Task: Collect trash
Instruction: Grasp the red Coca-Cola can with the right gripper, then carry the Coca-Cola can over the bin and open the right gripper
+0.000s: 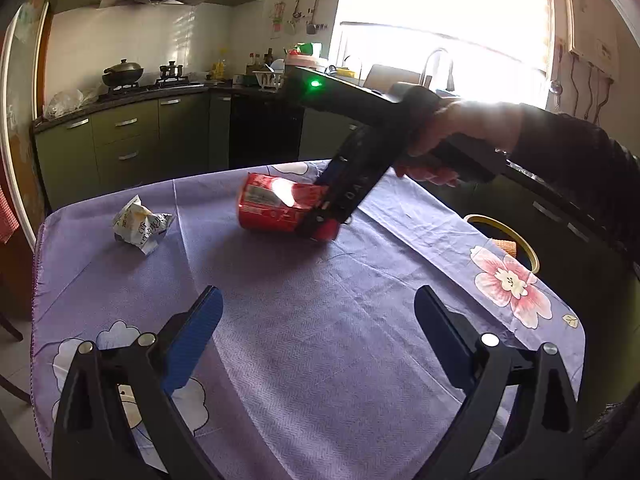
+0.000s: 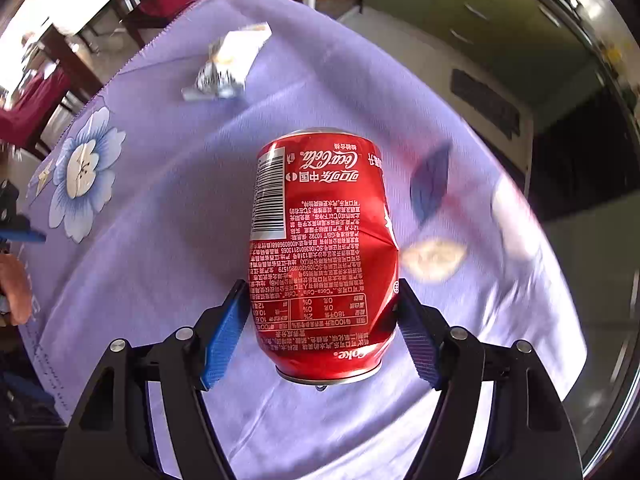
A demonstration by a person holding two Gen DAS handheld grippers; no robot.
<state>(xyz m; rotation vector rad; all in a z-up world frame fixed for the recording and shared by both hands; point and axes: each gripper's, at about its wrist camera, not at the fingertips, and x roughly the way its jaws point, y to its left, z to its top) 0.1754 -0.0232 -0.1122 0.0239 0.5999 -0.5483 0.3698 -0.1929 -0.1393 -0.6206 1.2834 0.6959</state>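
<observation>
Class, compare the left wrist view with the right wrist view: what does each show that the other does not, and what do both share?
Only the left wrist view shows the kitchen counter, the bright window, the yellow-rimmed bin and the open left gripper.

Only the right wrist view shows the can's printed label and barcode and a dent in its side.

Both show the red can lying between the right gripper pads, the crumpled wrapper and the purple floral tablecloth.

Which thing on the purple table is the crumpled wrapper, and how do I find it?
Start at the table with the purple flowered cloth. Near its far left corner lies the wrapper, alone on bare cloth. It is white, scrunched and has printed writing, unlike the dented red can lying on its side nearer the middle.
</observation>
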